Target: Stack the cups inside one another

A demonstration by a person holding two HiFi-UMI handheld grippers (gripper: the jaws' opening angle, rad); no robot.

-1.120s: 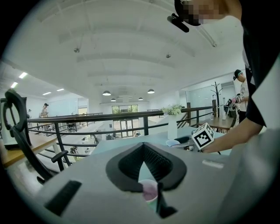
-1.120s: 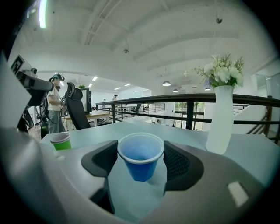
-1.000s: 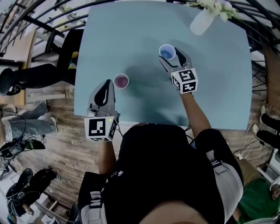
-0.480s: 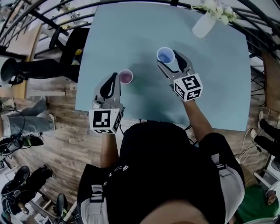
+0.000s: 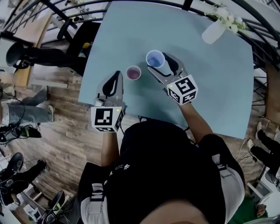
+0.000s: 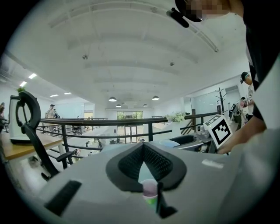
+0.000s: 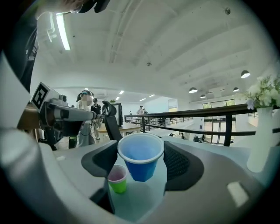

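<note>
My right gripper (image 5: 158, 62) is shut on a blue cup (image 5: 155, 58), held upright and clear of the pale blue table (image 5: 210, 87). In the right gripper view the blue cup (image 7: 141, 159) sits between the pads, its mouth open upward. A small green cup with a purple inside (image 5: 133, 72) stands on the table just to its left, and also shows lower left of the blue cup as a small green cup (image 7: 117, 179). My left gripper (image 5: 116, 75) is shut and holds nothing; its tip is just short of the small cup (image 6: 150, 192).
A white vase with flowers (image 5: 214, 33) stands at the table's far right corner, seen also at the right as a vase (image 7: 260, 140). A black railing (image 5: 65, 8) runs behind the table. The table's near edge is close to my left gripper.
My right gripper has carried the blue cup leftward and upward, ending close beside the small cup. The left gripper has barely shifted and stays shut.
</note>
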